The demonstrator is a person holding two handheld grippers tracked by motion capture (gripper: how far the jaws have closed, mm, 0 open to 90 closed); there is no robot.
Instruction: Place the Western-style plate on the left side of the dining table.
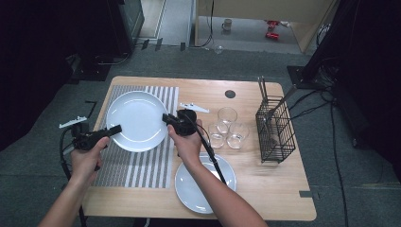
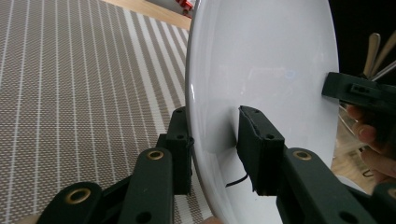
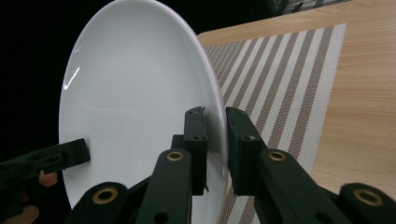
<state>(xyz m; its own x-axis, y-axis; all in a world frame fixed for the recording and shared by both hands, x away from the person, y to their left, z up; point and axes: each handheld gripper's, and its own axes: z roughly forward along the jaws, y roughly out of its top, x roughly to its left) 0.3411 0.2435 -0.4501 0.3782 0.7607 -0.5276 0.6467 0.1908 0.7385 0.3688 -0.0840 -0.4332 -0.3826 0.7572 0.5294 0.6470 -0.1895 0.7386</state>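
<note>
A large white plate (image 1: pixel 137 120) is over the striped placemat (image 1: pixel 137 165) at the table's left. My left gripper (image 1: pixel 116 128) is shut on its left rim, my right gripper (image 1: pixel 166 118) on its right rim. In the left gripper view the plate (image 2: pixel 261 60) stands edge-on between the jaws of my left gripper (image 2: pixel 212 135), one pad under the rim and one on top, with the placemat (image 2: pixel 70 84) behind. In the right gripper view my right gripper (image 3: pixel 215 135) pinches the rim of the plate (image 3: pixel 135 107) tightly, beside the placemat (image 3: pixel 280 79).
A second white plate (image 1: pixel 194 189) lies at the front of the wooden table (image 1: pixel 265 179), partly under my right forearm. Three clear glasses (image 1: pixel 227 116) stand right of centre. A black wire basket (image 1: pixel 275 130) with cutlery stands at the right side.
</note>
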